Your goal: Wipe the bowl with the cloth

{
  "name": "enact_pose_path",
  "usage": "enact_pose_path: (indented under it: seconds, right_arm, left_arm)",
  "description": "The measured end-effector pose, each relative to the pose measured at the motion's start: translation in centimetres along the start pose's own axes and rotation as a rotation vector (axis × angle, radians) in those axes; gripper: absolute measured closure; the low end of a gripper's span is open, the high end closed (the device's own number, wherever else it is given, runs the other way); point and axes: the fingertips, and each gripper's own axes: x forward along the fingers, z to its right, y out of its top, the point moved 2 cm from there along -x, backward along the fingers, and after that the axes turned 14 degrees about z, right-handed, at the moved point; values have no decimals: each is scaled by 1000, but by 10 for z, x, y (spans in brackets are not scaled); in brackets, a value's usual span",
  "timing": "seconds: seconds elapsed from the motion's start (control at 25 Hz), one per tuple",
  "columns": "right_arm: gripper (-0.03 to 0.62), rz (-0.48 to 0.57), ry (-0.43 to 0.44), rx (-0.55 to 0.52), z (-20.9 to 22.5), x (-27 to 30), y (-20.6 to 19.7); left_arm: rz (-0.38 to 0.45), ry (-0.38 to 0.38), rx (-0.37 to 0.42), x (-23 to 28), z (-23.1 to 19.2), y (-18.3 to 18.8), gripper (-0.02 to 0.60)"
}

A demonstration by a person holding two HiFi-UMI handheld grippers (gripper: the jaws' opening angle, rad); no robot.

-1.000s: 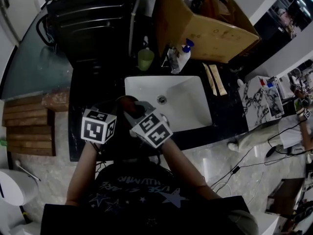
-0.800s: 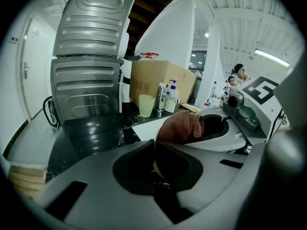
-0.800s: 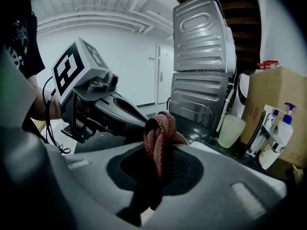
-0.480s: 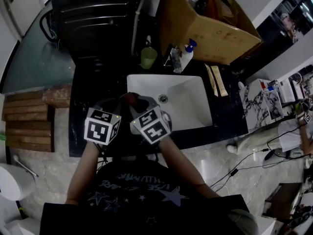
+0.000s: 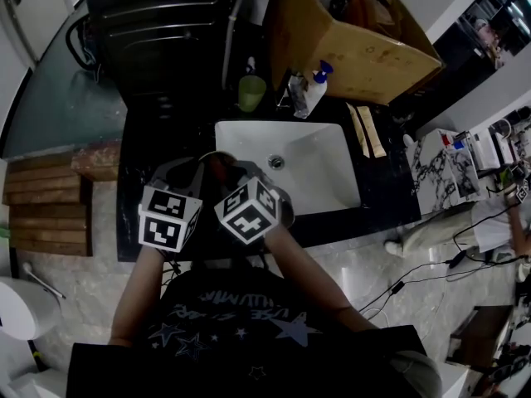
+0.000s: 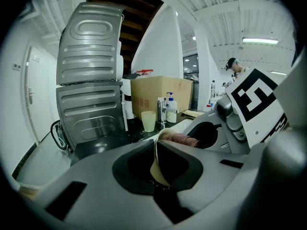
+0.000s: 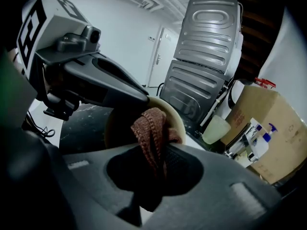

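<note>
- Black, glossy, faintly veined counter carries a white rectangular sink with smooth sloping walls at the centre of the head view.
- Background, head view: a ribbed grey sheet-metal panel at 11 o'clock; a brown cardboard box at 1 o'clock; a pale green translucent cup at 12 o'clock, with a clear pump bottle with a blue top near it at its 3 o'clock.
- Bowl: cream, round and thin-walled, held over the counter's near edge at the sink's 8 o'clock.
- Left gripper: jaws pressed together on the bowl's thin rim, one pad inside the wall and one outside.
- Right gripper: jaws pinch a reddish-brown cloth, a coarse ribbed knit bunched into folds. Its upper end lies in the bowl's mouth, against the rim.
- Hard to make out: in the head view the two grippers cover both sets of jaws and most of the bowl. The bowl's base is cut off in every view. The cloth's lower end is lost in the dark gap between the right jaws.
</note>
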Motion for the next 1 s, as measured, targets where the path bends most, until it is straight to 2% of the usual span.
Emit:
enact_pose_path:
  seconds: [0.12, 0.28, 0.4, 0.6, 0.76, 0.88, 1.0]
  right_arm:
    - [537, -20, 59, 54, -8, 1, -1]
    - [537, 24, 159, 257, -20, 2, -1]
    - [537, 61, 193, 361, -22, 2, 1]
    - [537, 110, 239, 445, -30, 1, 11]
    - [537, 190, 269, 550, -33, -1, 25]
    - [537, 257, 268, 613, -27, -5, 32]
    - [537, 305, 260, 663, -19, -12, 34]
  left_arm:
    - [2, 0, 15, -2, -1, 1, 561]
    - [24, 3, 12, -7, -1, 4, 560]
    - [40, 6, 11, -9, -1, 6, 560]
    - [48, 13, 8, -13, -2, 8, 560]
    - [61, 17, -6, -18, -2, 10, 560]
    - [62, 18, -43, -20, -6, 6, 560]
    - [51, 38, -124, -21, -20, -5, 561]
